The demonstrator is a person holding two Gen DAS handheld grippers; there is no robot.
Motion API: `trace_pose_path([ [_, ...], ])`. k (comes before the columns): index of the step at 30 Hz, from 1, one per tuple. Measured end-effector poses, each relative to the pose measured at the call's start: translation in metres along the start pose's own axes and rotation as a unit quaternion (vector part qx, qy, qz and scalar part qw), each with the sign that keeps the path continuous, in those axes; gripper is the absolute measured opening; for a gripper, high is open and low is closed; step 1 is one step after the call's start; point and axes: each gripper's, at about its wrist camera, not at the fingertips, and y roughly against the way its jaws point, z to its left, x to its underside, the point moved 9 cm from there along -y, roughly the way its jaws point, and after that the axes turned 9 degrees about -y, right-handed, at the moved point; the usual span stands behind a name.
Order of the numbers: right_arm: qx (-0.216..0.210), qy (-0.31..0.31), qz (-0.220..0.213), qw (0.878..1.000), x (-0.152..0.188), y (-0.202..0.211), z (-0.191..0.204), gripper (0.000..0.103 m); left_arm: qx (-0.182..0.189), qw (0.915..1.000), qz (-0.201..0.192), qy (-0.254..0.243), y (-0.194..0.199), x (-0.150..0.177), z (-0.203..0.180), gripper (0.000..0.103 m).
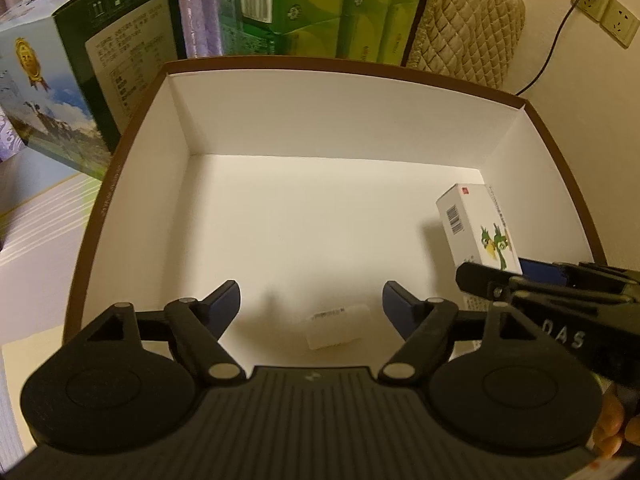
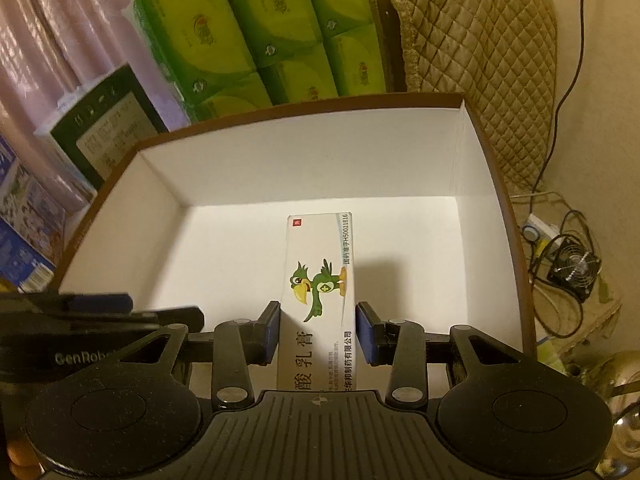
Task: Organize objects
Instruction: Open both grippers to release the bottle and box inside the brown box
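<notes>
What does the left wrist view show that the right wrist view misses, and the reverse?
Only left wrist: a small white rectangular packet lying on the box floor, and wall sockets. Only right wrist: a small black fan among cables. Both: the white brown-rimmed cardboard box, the white bird-printed carton between the right hand-held gripper pads, and green tissue packs.

White carton (image 2: 318, 300), green bird print, between right tool (image 2: 317, 332) pads, over brown-rimmed box (image 2: 120, 216).

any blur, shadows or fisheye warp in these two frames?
Left wrist: warm dim light, box rim bows, small white packet soft. Right wrist: parrot carton print sharp, shadow falling to its right, rim curved too.
</notes>
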Motion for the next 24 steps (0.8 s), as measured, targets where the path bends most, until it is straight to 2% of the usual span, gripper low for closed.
trace_pose_path([
  [5,-0.015,-0.009,-0.007,1.000,-0.006,0.006,0.004,0.041,-0.004,1.0000,-0.002,0.004,0.005,0.002,0.004,0.078],
  [7,-0.017,-0.008,-0.012,1.000,-0.009,0.009,0.006,0.051,-0.006,1.0000,-0.005,0.004,0.008,0.002,0.006,0.079],
  [9,-0.019,-0.007,-0.018,1.000,-0.010,0.012,0.007,0.054,-0.007,0.9999,-0.006,0.003,0.011,0.003,0.007,0.079],
  [13,-0.019,-0.007,-0.021,1.000,-0.010,0.019,0.005,0.057,-0.009,0.9999,-0.011,0.002,0.016,0.004,0.008,0.084],
  [24,-0.034,0.007,-0.034,0.999,-0.001,0.048,0.012,0.059,-0.005,0.9997,-0.026,0.001,0.037,0.006,0.005,0.085],
])
